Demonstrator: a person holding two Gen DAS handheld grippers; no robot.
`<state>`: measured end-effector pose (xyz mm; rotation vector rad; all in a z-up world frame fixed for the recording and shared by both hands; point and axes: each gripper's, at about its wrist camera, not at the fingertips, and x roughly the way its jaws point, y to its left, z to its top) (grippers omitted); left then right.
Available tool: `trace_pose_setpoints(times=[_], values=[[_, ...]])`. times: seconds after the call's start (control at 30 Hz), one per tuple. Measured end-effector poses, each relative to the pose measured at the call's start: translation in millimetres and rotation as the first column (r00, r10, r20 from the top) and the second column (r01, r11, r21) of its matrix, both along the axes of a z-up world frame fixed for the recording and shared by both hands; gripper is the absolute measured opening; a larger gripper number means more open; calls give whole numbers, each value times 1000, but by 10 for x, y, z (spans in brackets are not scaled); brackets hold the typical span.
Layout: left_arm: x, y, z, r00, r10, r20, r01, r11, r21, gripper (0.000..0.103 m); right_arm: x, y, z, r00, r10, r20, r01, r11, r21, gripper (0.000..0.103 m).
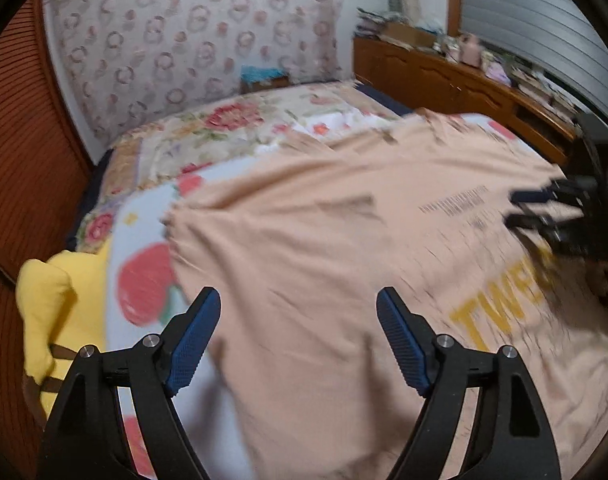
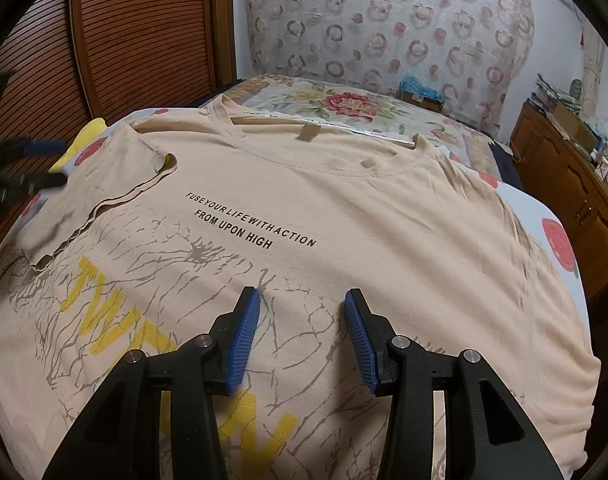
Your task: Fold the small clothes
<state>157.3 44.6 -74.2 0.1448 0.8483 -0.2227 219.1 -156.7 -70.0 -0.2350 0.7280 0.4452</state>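
a peach t-shirt [image 2: 344,208] lies spread front-up across a bed, its neckline toward the far end and its printed chest facing the cameras, with black lettering reading "fuse your life with action from upon high" above large yellow letters [image 2: 104,312] and a web of grey crack-like lines. one sleeve [image 2: 100,192] on the left of the right wrist view is folded inward over the chest, its hem lying in a crooked line across the print. the right gripper [image 2: 302,304] hovers over the lower middle of the shirt with its blue-padded jaws partly spread and nothing between them; the fabric beneath looks flat and unpinched. the left gripper [image 1: 298,300] is over the shirt's side near the folded sleeve, its jaws standing wide apart and empty, in a view smeared by motion blur. the shirt rests on a white sheet printed with strawberries [image 1: 144,292], which lies over a floral bedspread [image 2: 344,104]. a yellow cloth [image 1: 52,304] sits at the bed's edge beside the strawberry sheet. behind the bed hangs a curtain with ring patterns [image 2: 384,20]; a slatted wooden door [image 2: 136,32] stands at one side and a wooden cabinet [image 2: 564,168] piled with clutter at the other.
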Motion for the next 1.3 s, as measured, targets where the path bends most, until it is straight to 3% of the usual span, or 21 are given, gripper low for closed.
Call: trace_pose_setpoints(times=[0.2,0.47,0.67,0.93,1.1,1.3], values=[[-130,-246,11,999,-44,-20,43,998,-37,81,1,-6,0,1000,1,-1,-1,1000,1,47],[-433,-586,238,995,-75,73,81,993,-88,81,-23,-199,41,1000,-29,8,29,999,40,47],[-626,-835,282,987,-107,121,114,992,-55,81,-253,-791,176,995,-95,33,91,990,106,47],[-666,-1046,182,985,-134,107,141,988,-60,81,-567,-1825,204,959,-274,71,267,959,94,47],[-640,-1123,107,987,-136,87,141,988,-55,81,-600,-2423,57,926,-377,16,373,921,117,52],[-671,-1208,74,987,-142,77,146,988,-51,81,-529,-2750,-178,907,-414,-81,421,899,117,53]])
